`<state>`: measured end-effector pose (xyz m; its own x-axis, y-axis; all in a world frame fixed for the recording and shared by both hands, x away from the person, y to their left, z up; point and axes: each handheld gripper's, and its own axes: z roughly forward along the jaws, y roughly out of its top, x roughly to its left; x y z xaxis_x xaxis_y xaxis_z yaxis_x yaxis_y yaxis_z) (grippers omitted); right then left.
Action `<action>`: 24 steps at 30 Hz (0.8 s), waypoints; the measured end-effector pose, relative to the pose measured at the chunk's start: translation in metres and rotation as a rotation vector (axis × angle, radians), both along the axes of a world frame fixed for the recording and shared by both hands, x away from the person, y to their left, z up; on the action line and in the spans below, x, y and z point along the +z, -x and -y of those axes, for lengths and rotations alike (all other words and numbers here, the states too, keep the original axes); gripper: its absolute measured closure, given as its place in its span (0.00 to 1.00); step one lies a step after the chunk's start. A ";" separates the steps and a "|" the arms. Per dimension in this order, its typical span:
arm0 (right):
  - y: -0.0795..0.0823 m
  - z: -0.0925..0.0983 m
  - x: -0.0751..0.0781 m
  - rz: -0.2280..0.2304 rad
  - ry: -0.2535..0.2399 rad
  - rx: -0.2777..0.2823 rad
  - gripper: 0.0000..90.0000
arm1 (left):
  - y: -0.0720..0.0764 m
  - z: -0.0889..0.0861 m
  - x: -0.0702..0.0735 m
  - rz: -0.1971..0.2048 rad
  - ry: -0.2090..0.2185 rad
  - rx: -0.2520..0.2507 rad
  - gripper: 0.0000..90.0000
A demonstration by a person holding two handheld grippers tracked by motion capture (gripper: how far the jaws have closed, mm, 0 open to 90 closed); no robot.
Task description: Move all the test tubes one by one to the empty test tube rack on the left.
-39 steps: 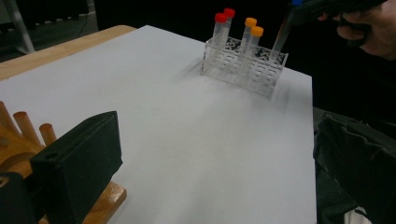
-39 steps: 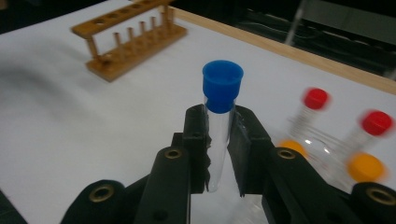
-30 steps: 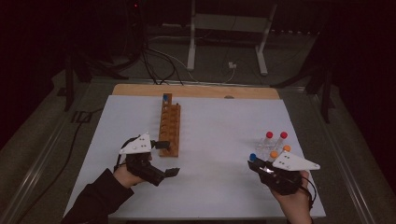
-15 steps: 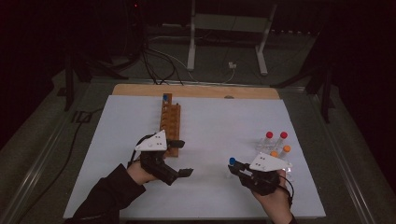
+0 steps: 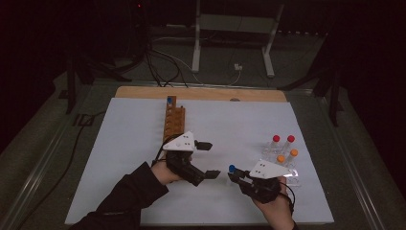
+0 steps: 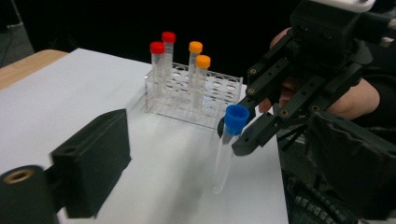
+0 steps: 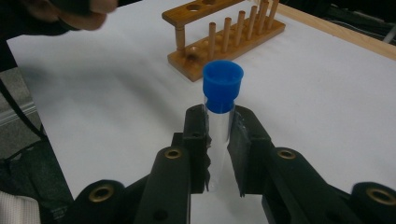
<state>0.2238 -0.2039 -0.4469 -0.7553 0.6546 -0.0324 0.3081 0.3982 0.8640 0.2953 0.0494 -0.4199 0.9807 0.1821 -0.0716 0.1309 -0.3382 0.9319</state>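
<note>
While clamping the blue-capped tube (image 7: 222,86) in the right gripper (image 7: 218,126), keep the squeeze steady and the tube upright. Held just under the cap, between pads pressed on the clear wall, out over the white sheet (image 5: 134,143) between the clear rack (image 6: 219,100) and the left gripper (image 5: 209,159). Looks like a pass across to the left side, judging by how closely the two tools face each other.

For a clean pass:
- Bring the left gripper in level and square to the glass, aiming at the bare stretch below the right pads.
- Leave the blue cap alone; no room there.
- Close gently on the round wall, since smooth glass slips and turns easily.
- Ease off the right side only once the left grip feels firm.
- Then carry toward the wooden rack (image 5: 173,120), if that is the goal.

On the left gripper: jaws spread wide, just now closing a little, nothing between them.

Hard to read:
- Lower end of the tube lost behind the jaws in the right gripper view.
- Cannot tell whether its tip touches the sheet.
- Dim in the high view, with the clear body barely visible.
- Far end of the wooden rack too small to make out.
</note>
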 end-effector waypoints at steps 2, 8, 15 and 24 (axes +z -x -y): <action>0.000 0.000 0.000 0.001 -0.002 -0.002 0.85 | 0.000 0.006 -0.001 -0.003 0.000 -0.009 0.18; -0.001 0.001 0.000 -0.003 -0.008 -0.006 0.85 | 0.000 0.020 -0.006 -0.009 0.000 -0.034 0.37; -0.001 0.001 0.000 -0.003 -0.009 -0.005 0.85 | 0.001 0.034 -0.011 -0.004 -0.024 -0.064 0.61; -0.001 0.002 0.001 -0.003 -0.016 -0.003 0.85 | -0.001 0.041 -0.012 0.015 -0.045 -0.083 0.84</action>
<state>0.2251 -0.2060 -0.4459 -0.7536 0.6570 -0.0193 0.3121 0.3835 0.8692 0.2962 0.0083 -0.4317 0.9934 0.1026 -0.0504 0.0867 -0.3889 0.9172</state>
